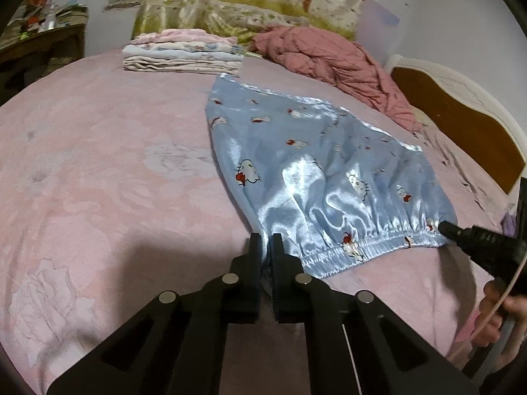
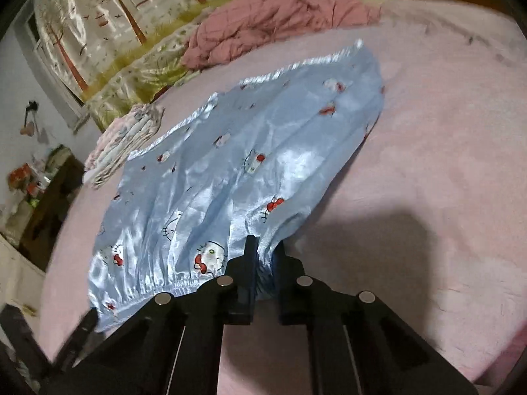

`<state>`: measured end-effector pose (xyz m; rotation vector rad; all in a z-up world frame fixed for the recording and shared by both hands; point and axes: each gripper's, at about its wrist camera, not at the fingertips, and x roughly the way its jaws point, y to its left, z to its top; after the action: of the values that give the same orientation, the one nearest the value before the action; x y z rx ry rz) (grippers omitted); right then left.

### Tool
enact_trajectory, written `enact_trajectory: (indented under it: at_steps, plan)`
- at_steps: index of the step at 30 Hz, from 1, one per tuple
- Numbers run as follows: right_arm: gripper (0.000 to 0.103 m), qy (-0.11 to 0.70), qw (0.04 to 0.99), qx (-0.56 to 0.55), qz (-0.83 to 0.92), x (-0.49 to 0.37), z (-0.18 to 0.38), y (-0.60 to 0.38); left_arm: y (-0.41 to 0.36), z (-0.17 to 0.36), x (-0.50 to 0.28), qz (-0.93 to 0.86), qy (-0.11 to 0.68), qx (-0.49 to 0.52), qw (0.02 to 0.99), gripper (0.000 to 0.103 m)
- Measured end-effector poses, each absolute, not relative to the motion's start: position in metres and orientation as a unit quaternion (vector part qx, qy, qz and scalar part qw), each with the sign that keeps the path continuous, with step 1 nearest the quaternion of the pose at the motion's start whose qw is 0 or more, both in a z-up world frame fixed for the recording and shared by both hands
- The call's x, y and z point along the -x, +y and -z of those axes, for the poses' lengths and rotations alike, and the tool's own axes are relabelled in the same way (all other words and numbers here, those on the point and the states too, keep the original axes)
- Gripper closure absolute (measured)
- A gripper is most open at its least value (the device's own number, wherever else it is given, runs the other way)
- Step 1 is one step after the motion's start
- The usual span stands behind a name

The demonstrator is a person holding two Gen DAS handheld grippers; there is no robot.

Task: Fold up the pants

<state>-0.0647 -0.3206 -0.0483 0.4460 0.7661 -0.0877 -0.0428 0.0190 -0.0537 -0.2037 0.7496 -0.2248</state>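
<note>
Both grippers are clamped on the elastic waistband of the pants (image 1: 316, 164), one at each end. Cloth from the waistband's near corner is pinched between the fingers of the left gripper (image 1: 266, 242), which are closed almost together. In the same view the right gripper (image 1: 443, 225) is seen at the waistband's far end, its black tip against the gathered edge, and part of a hand (image 1: 500, 316) is seen below it. From the right wrist view, blue satin is bunched between the narrowed fingers of the right gripper (image 2: 265, 247), so the cloth is gripped there too; the left gripper (image 2: 87, 321) is seen as a dark blurred tip at the opposite corner.

The pants, light blue satin printed with cat faces and red bows, are spread flat on the pink bed (image 1: 98, 181), the waistband nearest the grippers and the shiny hem edge lying farthest away. A stack of folded clothes (image 1: 182, 54) is set beyond the hem, apart from it. A crumpled pink quilt (image 1: 332, 59) is heaped beside the stack, near the wooden headboard (image 1: 461, 131). A patterned curtain (image 1: 250, 0) is hung behind the bed.
</note>
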Motion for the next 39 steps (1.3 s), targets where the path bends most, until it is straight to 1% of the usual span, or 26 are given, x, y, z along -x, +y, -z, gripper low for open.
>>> enact_trajectory:
  at_steps: [4, 10, 11, 12, 14, 16, 17, 18, 19, 21, 22, 24, 26, 28, 29, 31, 36, 39]
  plan:
    - [0.096, 0.367, 0.905, -0.194, 0.087, 0.095, 0.048, -0.309, 0.01, 0.048, 0.051, 0.099, 0.372, 0.068, 0.921, 0.101]
    - [0.096, 0.362, 0.908, -0.164, 0.132, 0.124, 0.041, -0.304, 0.011, 0.048, 0.063, 0.095, 0.38, 0.061, 0.918, 0.101]
    - [0.096, 0.364, 0.908, -0.157, 0.135, 0.125, 0.04, -0.301, 0.01, 0.049, 0.063, 0.094, 0.382, 0.061, 0.917, 0.099]
    - [0.096, 0.367, 0.908, -0.149, 0.135, 0.125, 0.041, -0.301, 0.011, 0.049, 0.064, 0.092, 0.382, 0.059, 0.918, 0.095]
    - [0.095, 0.365, 0.91, -0.135, 0.141, 0.126, 0.041, -0.301, 0.013, 0.048, 0.064, 0.087, 0.379, 0.058, 0.92, 0.093]
    - [0.091, 0.366, 0.91, -0.13, 0.143, 0.125, 0.04, -0.303, 0.016, 0.044, 0.064, 0.084, 0.377, 0.058, 0.921, 0.09]
    - [0.09, 0.366, 0.91, -0.132, 0.142, 0.126, 0.038, -0.305, 0.017, 0.042, 0.063, 0.082, 0.375, 0.056, 0.922, 0.082]
    - [0.087, 0.36, 0.912, -0.137, 0.141, 0.127, 0.034, -0.307, 0.018, 0.04, 0.063, 0.076, 0.374, 0.053, 0.923, 0.074]
    - [0.081, 0.353, 0.914, -0.141, 0.142, 0.129, 0.03, -0.31, 0.02, 0.037, 0.062, 0.071, 0.37, 0.05, 0.925, 0.073]
    - [0.073, 0.345, 0.916, -0.141, 0.149, 0.13, 0.023, -0.315, 0.025, 0.03, 0.06, 0.068, 0.363, 0.045, 0.928, 0.072]
    - [0.073, 0.34, 0.918, -0.14, 0.15, 0.13, 0.019, -0.317, 0.028, 0.026, 0.057, 0.066, 0.361, 0.043, 0.929, 0.071]
    - [0.073, 0.331, 0.922, -0.136, 0.152, 0.13, 0.009, -0.322, 0.035, 0.017, 0.054, 0.062, 0.354, 0.044, 0.932, 0.064]
    - [0.073, 0.325, 0.924, -0.14, 0.147, 0.128, 0.001, -0.327, 0.04, 0.006, 0.05, 0.059, 0.342, 0.042, 0.937, 0.063]
    - [0.071, 0.315, 0.928, -0.142, 0.141, 0.124, -0.01, -0.332, 0.043, -0.009, 0.045, 0.052, 0.327, 0.03, 0.943, 0.053]
    - [0.07, 0.306, 0.931, -0.14, 0.138, 0.12, -0.019, -0.334, 0.044, -0.016, 0.041, 0.049, 0.318, 0.022, 0.947, 0.046]
    - [0.06, 0.297, 0.936, -0.138, 0.129, 0.11, -0.032, -0.337, 0.045, -0.033, 0.03, 0.042, 0.299, 0.006, 0.953, 0.046]
    - [0.06, 0.27, 0.949, -0.129, 0.104, 0.069, -0.075, -0.337, 0.045, -0.087, -0.018, 0.021, 0.236, -0.027, 0.971, 0.046]
    - [0.06, 0.251, 0.957, -0.121, 0.081, 0.028, -0.107, -0.329, 0.039, -0.115, -0.058, 0.021, 0.21, -0.03, 0.977, 0.046]
